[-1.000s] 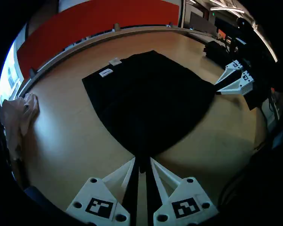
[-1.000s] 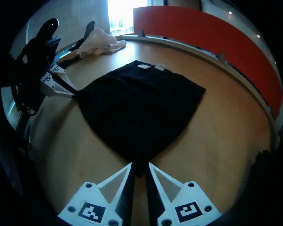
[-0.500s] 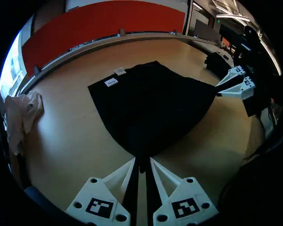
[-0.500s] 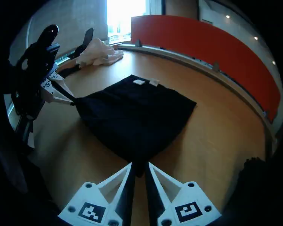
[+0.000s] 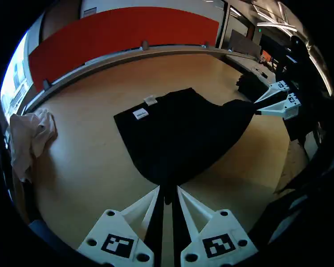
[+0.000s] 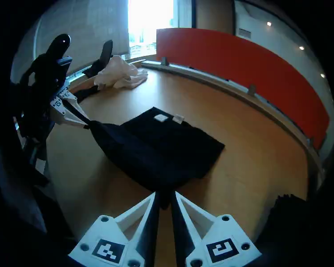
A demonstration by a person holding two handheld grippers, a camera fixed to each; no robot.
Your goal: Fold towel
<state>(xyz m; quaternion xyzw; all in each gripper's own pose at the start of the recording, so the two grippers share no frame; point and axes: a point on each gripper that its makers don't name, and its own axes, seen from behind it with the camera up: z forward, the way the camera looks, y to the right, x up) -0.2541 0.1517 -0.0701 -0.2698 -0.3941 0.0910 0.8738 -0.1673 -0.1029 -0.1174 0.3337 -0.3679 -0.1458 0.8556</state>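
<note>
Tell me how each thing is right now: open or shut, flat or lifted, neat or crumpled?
black towel: near edge lifted off the table by two corners, far part lying flat, tags facing up.
left gripper: shut on one towel corner.
right gripper: shut on the other towel corner.
pale cloth: crumpled in a heap near the table's edge.

Left gripper [image 5: 169,196] and right gripper [image 6: 164,200], alike: two white angular fingers [image 5: 140,209] with triangular cut-outs, thin black inner pads [image 5: 157,218], one black-and-white square marker [image 5: 118,246] on each finger base, dark round screw holes [image 5: 110,213] at its corners, bulky black handle [image 6: 42,86] behind
</note>
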